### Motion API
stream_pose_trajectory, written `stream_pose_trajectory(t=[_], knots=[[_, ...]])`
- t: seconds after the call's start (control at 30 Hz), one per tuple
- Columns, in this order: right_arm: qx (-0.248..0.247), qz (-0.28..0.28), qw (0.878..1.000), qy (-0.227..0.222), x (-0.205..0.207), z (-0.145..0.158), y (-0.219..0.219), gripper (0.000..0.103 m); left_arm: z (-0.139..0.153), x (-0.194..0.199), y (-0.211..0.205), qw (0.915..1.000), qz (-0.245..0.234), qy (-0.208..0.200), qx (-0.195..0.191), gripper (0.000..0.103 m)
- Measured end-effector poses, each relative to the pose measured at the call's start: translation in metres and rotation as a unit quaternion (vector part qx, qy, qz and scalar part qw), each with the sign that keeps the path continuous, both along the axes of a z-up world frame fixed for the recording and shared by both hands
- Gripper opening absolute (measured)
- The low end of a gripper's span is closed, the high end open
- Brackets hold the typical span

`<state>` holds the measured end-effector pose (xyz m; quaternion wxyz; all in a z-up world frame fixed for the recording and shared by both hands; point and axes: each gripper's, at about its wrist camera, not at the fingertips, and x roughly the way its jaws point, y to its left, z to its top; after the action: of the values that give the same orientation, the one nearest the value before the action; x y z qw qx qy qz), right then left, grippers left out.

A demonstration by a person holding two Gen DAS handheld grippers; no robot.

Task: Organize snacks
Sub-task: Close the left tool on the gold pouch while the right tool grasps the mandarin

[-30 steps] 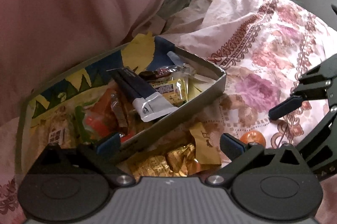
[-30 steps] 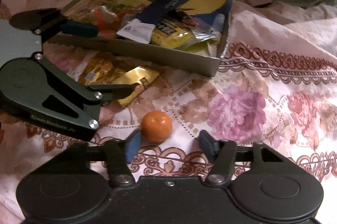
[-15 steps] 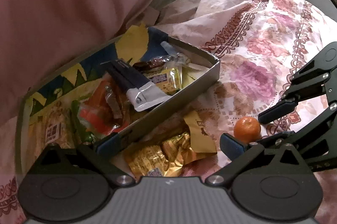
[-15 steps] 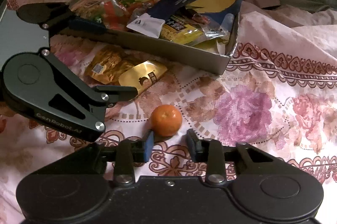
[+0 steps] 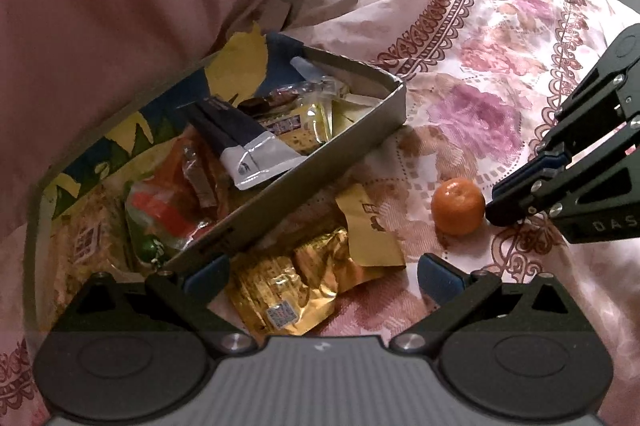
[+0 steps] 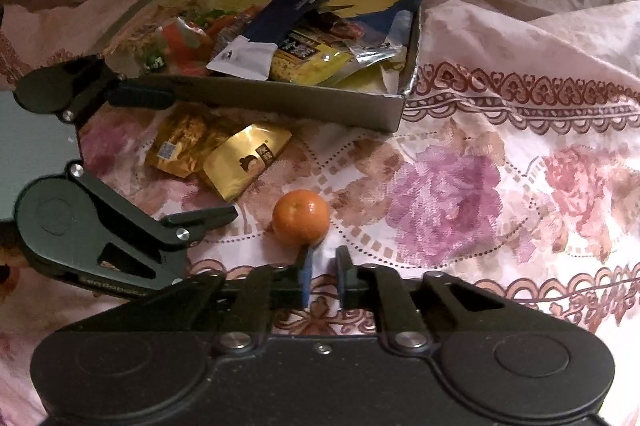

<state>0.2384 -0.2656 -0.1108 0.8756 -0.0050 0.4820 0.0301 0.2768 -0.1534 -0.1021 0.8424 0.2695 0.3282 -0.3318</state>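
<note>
A small round orange fruit (image 6: 301, 218), smooth-skinned and bright, with a faint dimple on top, sat on the floral bedspread (image 6: 480, 193) a little in front of the shallow cardboard tray (image 6: 304, 103). The tray held a jumble of snacks: a dark blue sachet with a white end (image 5: 240, 141), a yellow packet (image 6: 316, 63) and orange-and-green wrappers (image 5: 168, 209). Two crinkled gold foil packets (image 6: 216, 153) lay on the cloth just outside the tray's front wall, between it and the fruit, one overlapping the other. The right gripper (image 6: 323, 268) pointed steeply down at the cloth, its blue-padded fingertips (image 6: 306, 276) just at the near side of the fruit. Its jaws had just been closing and stood almost together, leaving only a narrow gap; the fruit was not between them but in front of the tips, with the left pad seeming to touch its lower edge. Seen from the left wrist, the same tips (image 5: 508, 201) met the fruit's right side. The left gripper (image 5: 320, 274) was angled down over the gold packets, jaws spread wide with nothing pinched, one fingertip (image 5: 206, 276) at the tray's front wall and the other over bare cloth near the fruit.
</note>
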Motion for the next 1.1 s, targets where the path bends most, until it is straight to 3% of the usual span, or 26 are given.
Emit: stream_pose_trajectory(t=[0.27,0.43,0.57,0.83,1.1], knots=[[0.033,0.0,0.999,-0.005,0.004,0.002,-0.001,0.029,-0.006,0.006,0.007,0.9999,0.008,0.012,0.005,0.102],[0.061,-0.01,0.998,-0.01,0.005,0.003,-0.007,0.03,-0.004,0.003,-0.002,0.9977,-0.042,-0.02,0.05,0.102],[0.081,-0.022,0.996,-0.014,0.005,0.006,-0.01,0.03,-0.005,0.0,-0.012,0.9934,-0.085,-0.022,0.075,0.101],[0.085,-0.023,0.996,-0.019,0.005,0.008,-0.011,0.029,-0.009,0.003,-0.021,0.9898,-0.112,-0.004,0.089,0.099],[0.09,-0.03,0.995,-0.023,0.004,0.012,-0.016,0.022,-0.008,0.012,-0.023,0.9919,-0.081,0.057,0.079,0.079]])
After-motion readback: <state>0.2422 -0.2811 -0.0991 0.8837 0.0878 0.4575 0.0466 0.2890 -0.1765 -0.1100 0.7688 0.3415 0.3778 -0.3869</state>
